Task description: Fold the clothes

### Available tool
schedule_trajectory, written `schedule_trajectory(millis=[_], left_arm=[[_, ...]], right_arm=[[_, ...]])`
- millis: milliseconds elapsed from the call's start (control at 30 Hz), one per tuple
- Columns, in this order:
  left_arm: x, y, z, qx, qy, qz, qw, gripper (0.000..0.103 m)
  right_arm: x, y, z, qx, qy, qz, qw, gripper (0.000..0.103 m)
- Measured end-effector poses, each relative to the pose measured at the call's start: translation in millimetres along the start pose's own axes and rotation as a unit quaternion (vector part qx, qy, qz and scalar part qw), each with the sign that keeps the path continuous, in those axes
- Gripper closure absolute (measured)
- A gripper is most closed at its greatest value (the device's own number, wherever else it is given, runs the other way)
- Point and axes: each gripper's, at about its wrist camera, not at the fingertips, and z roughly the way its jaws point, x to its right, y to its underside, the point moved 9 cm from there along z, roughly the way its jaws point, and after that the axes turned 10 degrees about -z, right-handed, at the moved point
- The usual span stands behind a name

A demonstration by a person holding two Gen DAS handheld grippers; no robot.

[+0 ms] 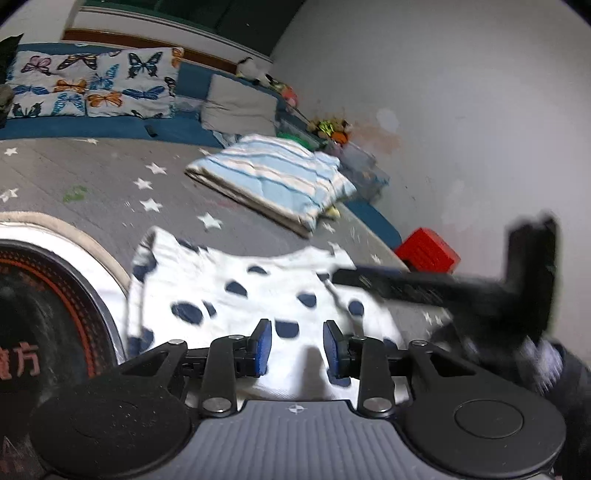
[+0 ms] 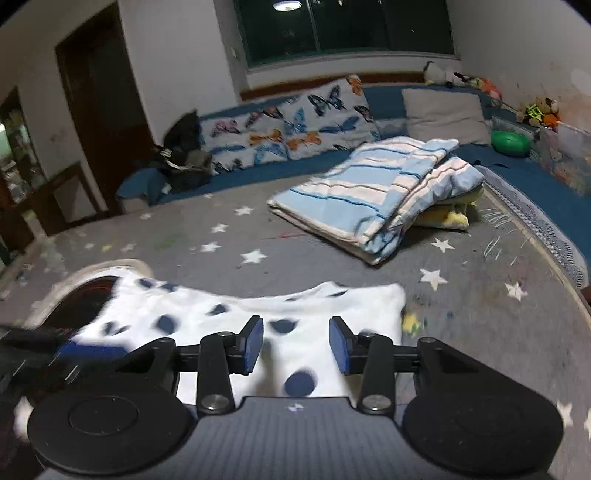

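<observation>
The white garment with dark blue dots (image 1: 236, 291) lay spread on the grey star-printed bed cover (image 1: 92, 173), and everything else is placed from it; in the left wrist view the left gripper (image 1: 297, 345) hung just over its near edge with the blue pads (image 1: 263, 345) a modest way apart and only cloth showing behind the gap, nothing pinched; the right gripper (image 2: 296, 343) stood likewise over the garment (image 2: 240, 314) in its own view, its jaws partly apart and bare of cloth.

The left wrist view alone showed the right gripper's dark body (image 1: 436, 288) from outside, blurred, reaching over the garment's right edge (its jaws cannot be made out from there); it also showed a red box (image 1: 428, 251) beyond the garment's right corner, at the foot of the wall, and a dark round object with a pale rim (image 1: 44, 295) at the garment's left, the cloth overlapping it.

The right wrist view alone gave the room beyond the garment: a dark window (image 2: 347, 26), a brown door (image 2: 99, 96) far to the left, a green ball (image 2: 511, 142) far right; it also caught the left gripper's blurred blue pad (image 2: 92, 349) at the garment's left.

Both views showed the folded blue-striped quilt (image 2: 369, 199) behind the garment, and the butterfly pillows (image 2: 288, 122) farther back.
</observation>
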Motion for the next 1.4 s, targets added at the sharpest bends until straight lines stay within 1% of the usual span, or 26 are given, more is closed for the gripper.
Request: schedule_trajectory(millis=[133,167,200,267,300,333,400,433,467,500,533,600,633,700,767,833,900,1167,1300,1400], left_arm=[[-2.5,6.7,4.1,-0.008,-0.004,0.007,0.9999,0.066],[-3.7,7.7,4.5,-0.009,-0.006,0.007,0.9999,0.066],[-5.0,8.5,4.9,-0.010,-0.007,0.007,0.9999,0.066],[-4.4,9.4,1.2,-0.008,-0.007,0.006,0.9999,0.063],[-3.9,9.8,-0.8,-0.006,-0.007,0.006,0.9999,0.059],[-2.6,10.0,-3.3,-0.004,-0.007,0.007,0.9999,0.056],[0.4,10.3,-8.6,0.000,-0.009,0.010,0.9999,0.052],[1.6,10.5,-11.3,0.002,-0.010,0.010,0.9999,0.048],[2.5,10.9,-14.0,0.004,-0.012,0.011,0.9999,0.046],[3.4,11.0,-15.9,0.006,-0.015,0.010,0.9998,0.042],[3.7,11.7,-18.2,0.007,-0.018,0.010,0.9998,0.038],[4.2,13.2,-23.7,0.012,-0.023,0.010,0.9996,0.034],[4.6,14.1,-27.0,0.014,-0.025,0.009,0.9996,0.032],[5.9,15.8,-32.3,0.018,-0.027,0.009,0.9994,0.029],[7.9,17.5,-37.5,0.022,-0.029,0.011,0.9993,0.022],[8.1,19.7,-42.7,0.030,-0.036,0.012,0.9988,0.008],[7.0,22.7,-47.1,0.035,-0.045,0.012,0.9983,0.002],[-4.7,39.5,-55.8,0.028,-0.073,0.004,0.9969,0.000],[-7.0,45.0,-61.6,0.027,-0.081,0.002,0.9963,0.000],[-7.8,47.1,-65.5,0.032,-0.085,0.004,0.9959,0.000]], right_arm=[[7.8,1.1,26.9,-0.026,0.019,-0.008,0.999,0.062],[8.9,0.7,30.4,-0.028,0.022,-0.010,0.999,0.061],[10.0,0.1,32.9,-0.029,0.026,-0.010,0.999,0.058],[10.9,-2.4,33.9,-0.027,0.029,-0.008,0.999,0.056],[10.5,-4.1,32.5,-0.025,0.030,-0.007,0.999,0.054],[9.6,-6.0,29.7,-0.023,0.031,-0.008,0.999,0.049],[7.2,-9.7,22.9,-0.017,0.032,-0.011,0.999,0.046],[5.5,-11.1,18.8,-0.015,0.032,-0.012,0.999,0.042],[4.0,-11.9,14.6,-0.012,0.033,-0.013,0.999,0.038],[2.3,-12.1,10.2,-0.010,0.033,-0.014,0.999,0.026],[0.1,-11.4,5.3,-0.007,0.033,-0.014,0.999,0.022],[-4.7,-8.8,-4.9,-0.002,0.031,-0.014,0.999,0.020],[-6.8,-7.4,-9.4,0.000,0.029,-0.014,0.999,0.016],[-11.2,-2.1,-19.7,0.002,0.026,-0.013,1.000,0.014],[-16.0,4.8,-28.6,0.001,0.025,-0.017,1.000,0.013],[-20.2,12.7,-35.9,0.000,0.025,-0.018,1.000,0.007],[-24.7,22.2,-43.0,-0.002,0.023,-0.018,1.000,0.004],[-37.9,63.0,-57.2,-0.021,0.030,-0.022,0.999,0.000],[-41.6,71.4,-63.4,-0.025,0.042,-0.037,0.998,0.000],[-44.2,70.5,-72.3,-0.012,0.055,-0.043,0.997,0.000]])
